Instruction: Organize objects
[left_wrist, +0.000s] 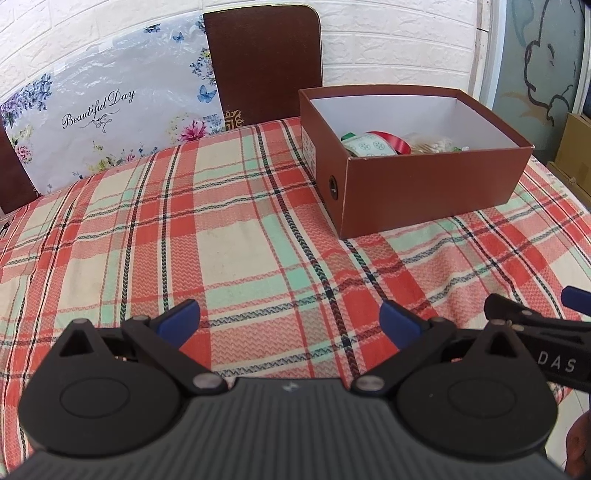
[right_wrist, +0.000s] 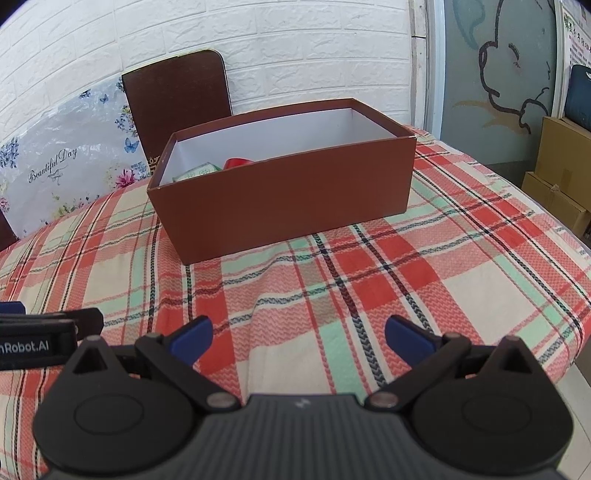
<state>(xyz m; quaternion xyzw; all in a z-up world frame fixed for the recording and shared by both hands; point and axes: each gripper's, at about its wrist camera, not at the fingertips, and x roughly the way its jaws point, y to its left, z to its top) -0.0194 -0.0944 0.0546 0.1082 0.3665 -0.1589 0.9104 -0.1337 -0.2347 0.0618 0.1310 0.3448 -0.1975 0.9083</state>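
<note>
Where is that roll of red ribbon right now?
The red ribbon roll lies inside the brown box on the plaid tablecloth, next to a green-patterned roll. In the left wrist view it sits upper right.

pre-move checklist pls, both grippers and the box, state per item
1. Left gripper open, nothing between its blue fingers: ok.
2. Right gripper open, nothing held: ok.
3. Brown cardboard shoebox, lid off, upright on the red-and-green plaid tablecloth: ok.
4. Room left in the box: ok; the red ribbon roll, a green-patterned white roll and a bag of cotton swabs sit low against one side.
5. Loose items left on the cloth to pick: none in either view; beyond the frames, cannot tell.
6. Grippers apart from each other: side by side and close, contact cannot tell.
</note>
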